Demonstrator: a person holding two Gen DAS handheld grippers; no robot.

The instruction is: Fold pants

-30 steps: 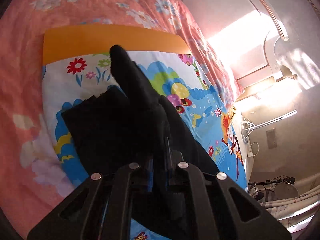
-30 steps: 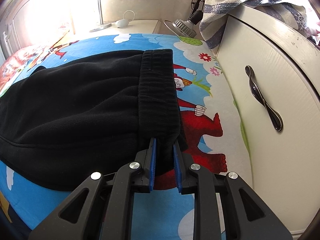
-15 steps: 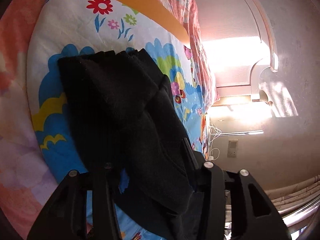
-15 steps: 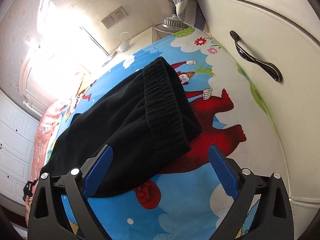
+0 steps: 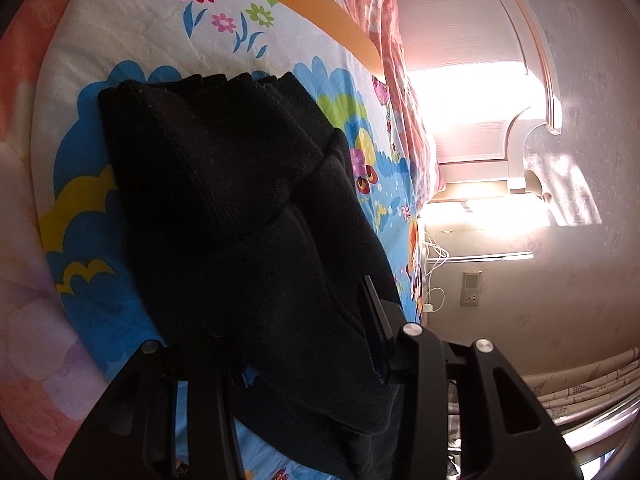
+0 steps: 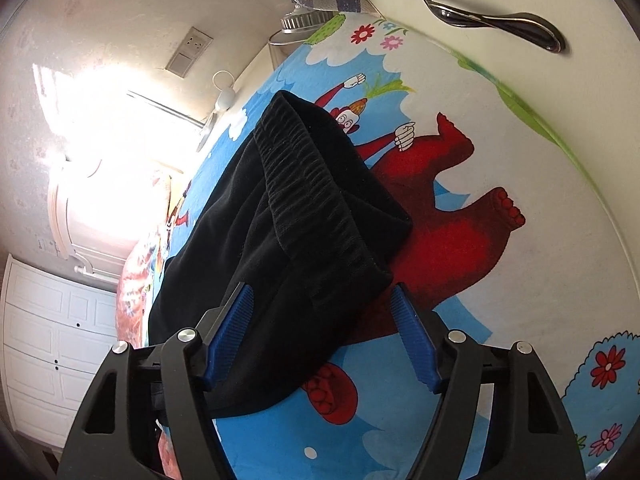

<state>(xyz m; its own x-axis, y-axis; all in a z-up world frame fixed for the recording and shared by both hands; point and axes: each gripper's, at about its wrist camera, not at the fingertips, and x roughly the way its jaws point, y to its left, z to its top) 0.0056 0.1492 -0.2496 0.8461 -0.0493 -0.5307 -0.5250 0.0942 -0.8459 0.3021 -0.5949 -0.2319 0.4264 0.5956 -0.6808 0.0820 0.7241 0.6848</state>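
Note:
The black pants (image 5: 240, 216) lie folded on a cartoon-print blanket (image 5: 80, 184), with the leg cuffs laid over the lower layers. My left gripper (image 5: 296, 344) is open; its jaws straddle the near edge of the pants, and cloth hides the left finger's tip. In the right wrist view the elastic waistband (image 6: 320, 208) lies folded on top of the pants. My right gripper (image 6: 320, 320) is open, its blue pads (image 6: 408, 340) on either side of the waistband corner without pinching it.
The blanket (image 6: 480, 240) covers a bed with a pink floral quilt (image 5: 24, 380). A white cabinet front with a metal handle (image 6: 484, 20) borders the bed. A wall socket (image 6: 188, 52), a cable and a bright window stand beyond.
Both grippers have opened and let go of the pants. The left one laid the leg end down over the fold, and both have drawn back and tilted.

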